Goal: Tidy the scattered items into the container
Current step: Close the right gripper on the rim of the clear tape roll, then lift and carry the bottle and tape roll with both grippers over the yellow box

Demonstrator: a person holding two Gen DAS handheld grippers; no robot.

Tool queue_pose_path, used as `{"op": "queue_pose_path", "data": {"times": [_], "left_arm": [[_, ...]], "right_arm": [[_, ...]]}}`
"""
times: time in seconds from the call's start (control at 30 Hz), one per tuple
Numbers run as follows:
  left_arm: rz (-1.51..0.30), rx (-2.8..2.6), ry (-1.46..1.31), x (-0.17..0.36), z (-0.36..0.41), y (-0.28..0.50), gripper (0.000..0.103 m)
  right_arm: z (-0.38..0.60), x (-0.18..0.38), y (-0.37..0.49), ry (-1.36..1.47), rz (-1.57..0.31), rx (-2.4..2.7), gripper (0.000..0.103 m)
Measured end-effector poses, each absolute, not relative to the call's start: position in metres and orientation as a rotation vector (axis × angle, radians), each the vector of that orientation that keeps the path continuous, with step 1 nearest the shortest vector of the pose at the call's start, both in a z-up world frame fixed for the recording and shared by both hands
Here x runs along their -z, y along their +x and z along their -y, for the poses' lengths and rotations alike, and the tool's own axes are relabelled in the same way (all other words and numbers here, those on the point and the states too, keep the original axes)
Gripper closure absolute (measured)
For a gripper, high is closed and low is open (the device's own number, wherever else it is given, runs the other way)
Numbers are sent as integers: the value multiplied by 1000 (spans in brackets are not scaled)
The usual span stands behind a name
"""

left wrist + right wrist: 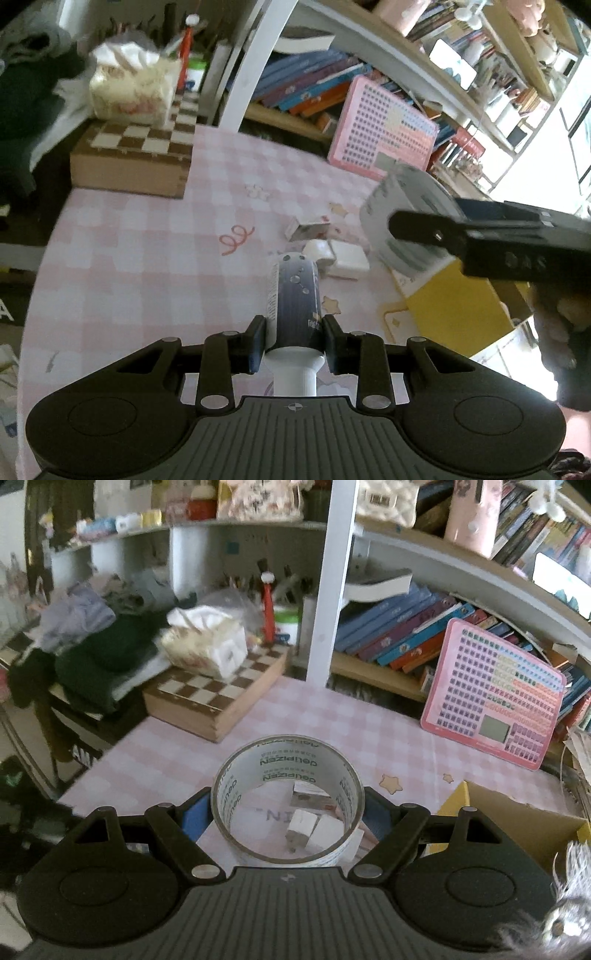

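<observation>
Pink checked cloth covered the bench (147, 236), with shelves of books behind it. The left tongs (294, 341) were clamped on a dark tube (295, 295) near its white cap, low in the middle of the left view. The tube pointed away from the camera and looked lifted clear of the cloth, likely so it could be carried over to the box.

The right tongs (287, 814) were spread wide but pressed on both sides of a roll of tape (287, 805), low in the middle of the right view. The roll was fat, so the tongs had to stand far apart to hold it.

At the lower right of that view sat a yellow cardboard box (517, 823), open on top. It was probably where the things should go. A small printed box (308, 230) and two white blocks (334, 256) lay on the cloth in the middle of the left view, just beside each other. These looked like they had not been put away yet.

A chess board box (218, 698) with a tissue pack (207, 650) on it stood at the left.
</observation>
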State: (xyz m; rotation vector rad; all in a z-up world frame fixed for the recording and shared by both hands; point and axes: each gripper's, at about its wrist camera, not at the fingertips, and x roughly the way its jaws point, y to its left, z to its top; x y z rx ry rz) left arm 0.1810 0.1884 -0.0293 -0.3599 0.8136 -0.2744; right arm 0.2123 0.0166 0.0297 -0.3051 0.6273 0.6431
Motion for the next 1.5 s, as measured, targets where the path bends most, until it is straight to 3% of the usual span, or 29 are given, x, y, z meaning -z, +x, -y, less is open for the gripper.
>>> {"op": "queue_pose_path", "data": {"times": [0.6, 1.5], "left_arm": [[-758, 237, -392, -8, -152, 131, 72], [-782, 342, -422, -31, -10, 66, 72]], "right_arm": [[57, -40, 140, -266, -622, -730, 21], [234, -25, 73, -196, -706, -634, 21]]}}
